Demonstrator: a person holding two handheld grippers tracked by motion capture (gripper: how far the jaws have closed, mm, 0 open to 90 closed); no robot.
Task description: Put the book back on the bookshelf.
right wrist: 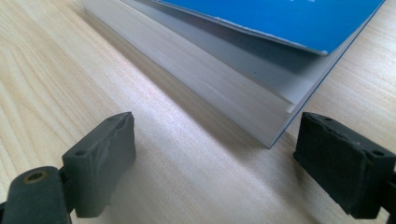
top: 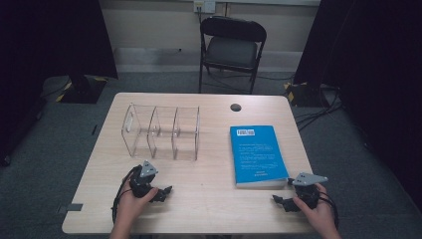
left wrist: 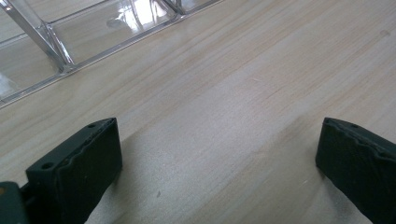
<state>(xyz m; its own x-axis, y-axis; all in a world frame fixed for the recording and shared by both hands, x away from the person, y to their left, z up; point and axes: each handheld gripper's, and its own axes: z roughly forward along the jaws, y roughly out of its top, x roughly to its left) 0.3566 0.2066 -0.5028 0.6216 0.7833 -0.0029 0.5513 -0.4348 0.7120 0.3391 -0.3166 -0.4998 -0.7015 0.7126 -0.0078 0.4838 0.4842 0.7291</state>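
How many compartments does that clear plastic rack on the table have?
3. The clear plastic rack lies at the left of the wooden table, its compartments side by side: left, middle, right. None seems hidden.

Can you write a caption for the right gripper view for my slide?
Open right hand-held gripper low over the wooden table, facing the corner of a blue book.

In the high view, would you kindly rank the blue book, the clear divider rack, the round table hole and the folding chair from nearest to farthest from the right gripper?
From the right gripper:
1. Blue book, just ahead of it on the table's right side.
2. Round table hole, beyond the book near the far edge.
3. Clear divider rack, across on the left side.
4. Folding chair, on the floor behind the table.
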